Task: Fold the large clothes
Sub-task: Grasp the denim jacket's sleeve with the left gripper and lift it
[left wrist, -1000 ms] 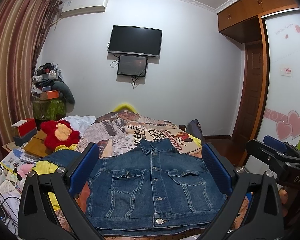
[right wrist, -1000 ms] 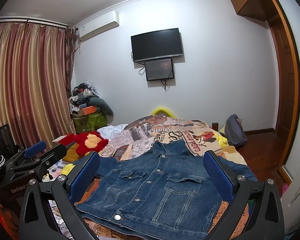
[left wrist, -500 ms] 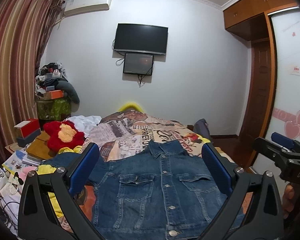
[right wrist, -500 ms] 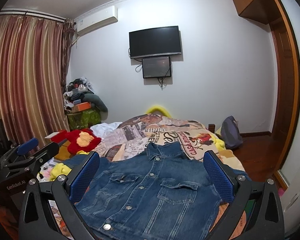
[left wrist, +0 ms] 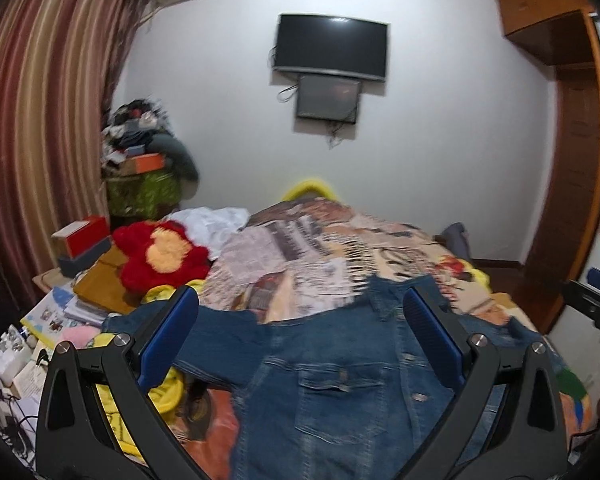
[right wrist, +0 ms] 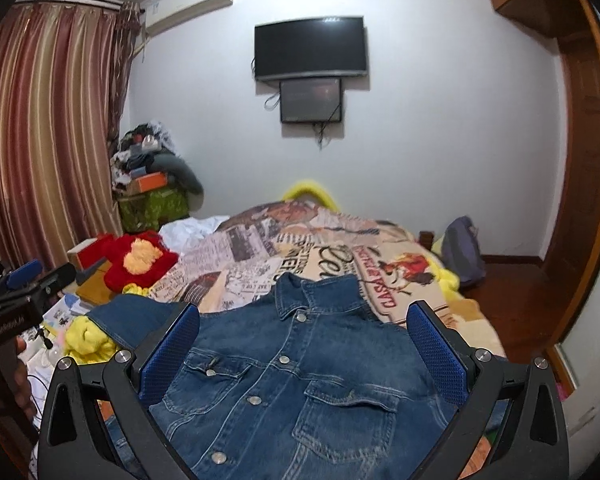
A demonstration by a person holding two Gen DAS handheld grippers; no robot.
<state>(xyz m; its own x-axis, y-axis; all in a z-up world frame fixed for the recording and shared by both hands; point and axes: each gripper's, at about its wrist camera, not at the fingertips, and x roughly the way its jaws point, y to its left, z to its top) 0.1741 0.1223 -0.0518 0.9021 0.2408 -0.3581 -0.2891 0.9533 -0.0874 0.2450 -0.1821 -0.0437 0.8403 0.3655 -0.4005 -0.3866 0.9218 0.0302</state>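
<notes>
Both views have swung left since a second ago. Jacket (right wrist: 292,380) lies buttoned, flat on bed (right wrist: 340,248). Left gripper (left wrist: 300,344) and right gripper (right wrist: 304,352) gape, empty. Only left view shows the sleeve (left wrist: 172,320) spread leftward.

My left gripper (left wrist: 300,344) hangs over the jacket (left wrist: 332,392) with its jaws wide apart, gripping nothing. The jacket lies buttoned, front up, on the bed (left wrist: 300,256). My right gripper (left wrist: 594,300) shows at the right edge.
</notes>
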